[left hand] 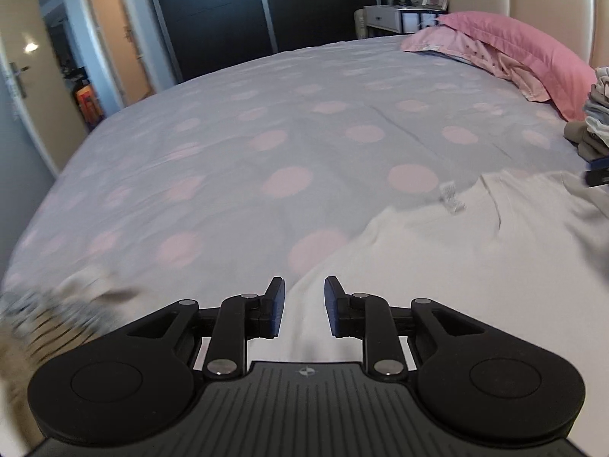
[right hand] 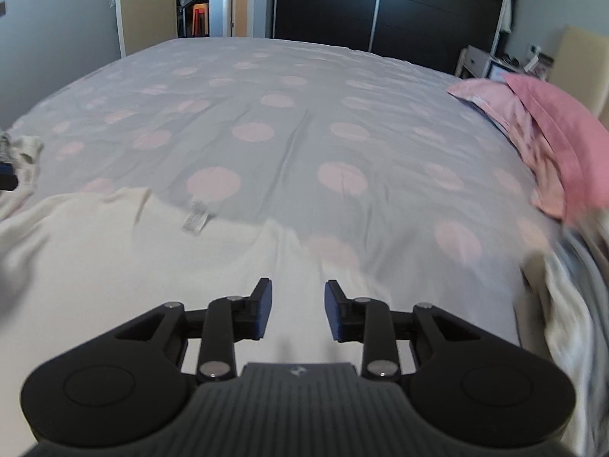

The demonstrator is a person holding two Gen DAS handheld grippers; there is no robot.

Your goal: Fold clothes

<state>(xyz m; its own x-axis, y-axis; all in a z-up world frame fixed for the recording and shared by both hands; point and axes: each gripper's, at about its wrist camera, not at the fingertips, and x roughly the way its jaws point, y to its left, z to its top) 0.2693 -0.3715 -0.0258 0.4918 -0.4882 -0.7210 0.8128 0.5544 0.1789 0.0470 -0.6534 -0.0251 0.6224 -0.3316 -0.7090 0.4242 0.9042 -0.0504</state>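
Note:
A white garment [left hand: 456,259] lies spread on the bed with its care label [left hand: 451,196] at the far edge. It also shows in the right wrist view [right hand: 125,251], label [right hand: 196,221] too. My left gripper [left hand: 303,306] is open and empty, low over the garment's left edge. My right gripper [right hand: 297,310] is open and empty, low over the garment's right part. The tip of the right gripper [left hand: 597,175] shows at the right edge of the left wrist view.
The bed has a grey cover with pink dots [left hand: 285,144]. Pink pillows [left hand: 525,53] lie at the head. A pile of clothes [left hand: 593,118] sits beside them. A striped garment [left hand: 49,312] lies at the near left. More cloth [right hand: 571,304] lies at the right.

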